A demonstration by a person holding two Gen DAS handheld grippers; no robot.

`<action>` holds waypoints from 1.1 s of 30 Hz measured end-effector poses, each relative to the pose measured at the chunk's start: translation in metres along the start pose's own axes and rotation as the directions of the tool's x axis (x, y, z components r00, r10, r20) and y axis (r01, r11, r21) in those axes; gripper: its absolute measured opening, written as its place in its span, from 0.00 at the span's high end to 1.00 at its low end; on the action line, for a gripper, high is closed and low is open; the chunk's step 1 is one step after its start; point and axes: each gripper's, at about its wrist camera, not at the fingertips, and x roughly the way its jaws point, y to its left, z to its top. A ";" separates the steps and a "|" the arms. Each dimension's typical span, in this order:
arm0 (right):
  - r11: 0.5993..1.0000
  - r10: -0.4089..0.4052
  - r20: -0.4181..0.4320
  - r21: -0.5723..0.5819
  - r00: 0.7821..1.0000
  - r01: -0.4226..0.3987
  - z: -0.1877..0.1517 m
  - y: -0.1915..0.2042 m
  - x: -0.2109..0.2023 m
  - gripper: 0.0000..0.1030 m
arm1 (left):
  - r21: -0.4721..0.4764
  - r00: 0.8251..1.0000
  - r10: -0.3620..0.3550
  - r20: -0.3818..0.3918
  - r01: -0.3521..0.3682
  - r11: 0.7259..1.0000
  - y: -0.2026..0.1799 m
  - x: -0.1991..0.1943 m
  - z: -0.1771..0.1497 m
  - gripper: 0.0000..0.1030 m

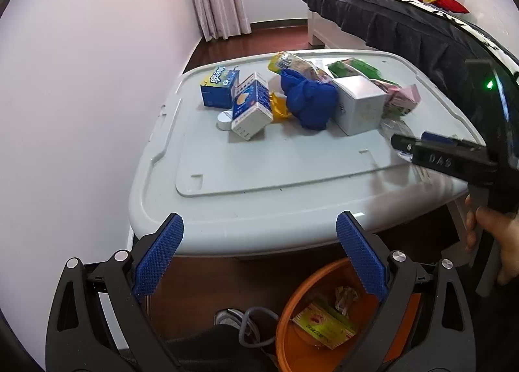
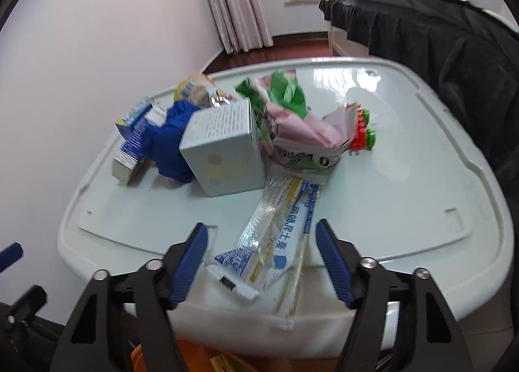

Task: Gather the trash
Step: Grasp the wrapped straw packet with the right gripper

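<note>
Pale grey plastic lid (image 2: 405, 183) strewn with trash, right gripper (image 2: 261, 263) spread around clear blue-printed wrapper (image 2: 279, 235), untouched, left gripper (image 1: 259, 255) released above round orange plastic bin (image 1: 311, 349).

Three blue-and-white cartons (image 1: 251, 105), one white box (image 1: 358, 102), one orange bucket (image 1: 292, 333), one crumpled blue cloth (image 1: 308, 99).

Both grippers (image 1: 259, 252) (image 2: 261, 258) agape, angled downward

text "DAS" | on right tool (image 1: 405, 148) arm | package print unreadable
</note>
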 end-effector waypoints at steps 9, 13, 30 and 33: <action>0.999 0.004 -0.030 0.036 1.000 -0.003 -0.003 -0.009 0.015 0.80 | -0.036 1.000 -0.001 -0.011 0.001 0.999 0.009 0.012 0.008 0.10; 0.999 0.014 -0.024 0.045 1.000 -0.013 -0.004 -0.014 0.012 0.90 | -0.037 1.000 0.005 -0.006 -0.005 0.999 0.006 0.020 0.017 0.10; 0.991 0.107 0.118 0.064 0.987 -0.115 0.003 -0.029 -0.050 0.91 | -0.199 0.997 -0.055 0.045 0.062 0.978 0.021 0.098 0.106 0.10; 0.990 0.098 0.146 0.085 0.984 -0.111 0.001 -0.041 -0.067 0.91 | -0.165 0.994 -0.075 0.079 0.088 0.982 0.001 0.088 0.110 0.10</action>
